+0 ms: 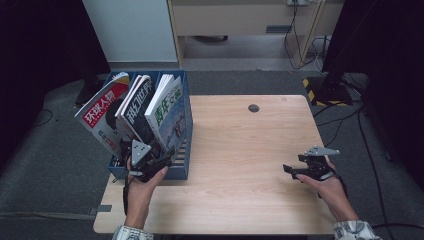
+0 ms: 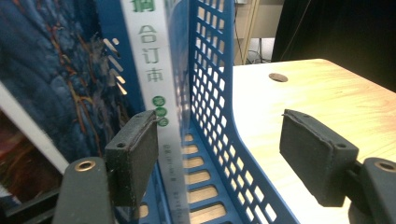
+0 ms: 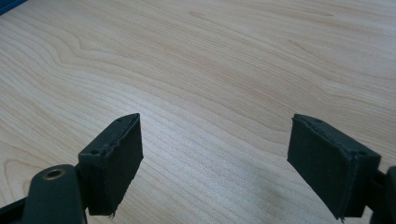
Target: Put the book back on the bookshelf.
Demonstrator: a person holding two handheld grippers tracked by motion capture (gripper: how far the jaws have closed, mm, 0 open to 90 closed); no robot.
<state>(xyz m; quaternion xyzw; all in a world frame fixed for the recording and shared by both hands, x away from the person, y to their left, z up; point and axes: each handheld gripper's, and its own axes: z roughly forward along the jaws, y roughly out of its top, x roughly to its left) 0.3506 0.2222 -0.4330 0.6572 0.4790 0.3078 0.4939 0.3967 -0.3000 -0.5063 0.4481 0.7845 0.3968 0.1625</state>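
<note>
The left gripper [image 2: 219, 158] is spread wide at the front of the blue rack [image 2: 210, 107], one pad just beside the spine of the rightmost magazine [image 2: 154, 70], the other outside the rack wall. The right gripper [image 3: 215, 163] hangs open over the bare table [image 3: 210, 56].

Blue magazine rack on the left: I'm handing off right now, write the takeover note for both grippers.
Left gripper: open, its jaws straddling the white magazine spine and the blue rack side wall, not yet closed.
Right gripper: open, holding nothing, over bare wooden table at the right.
Things: three magazines stand leaning in the rack at the table's left edge.
Done: left gripper has reached the rack.
Left: probably shift so only the magazine is between the jaws, close, then lift it out.
</note>
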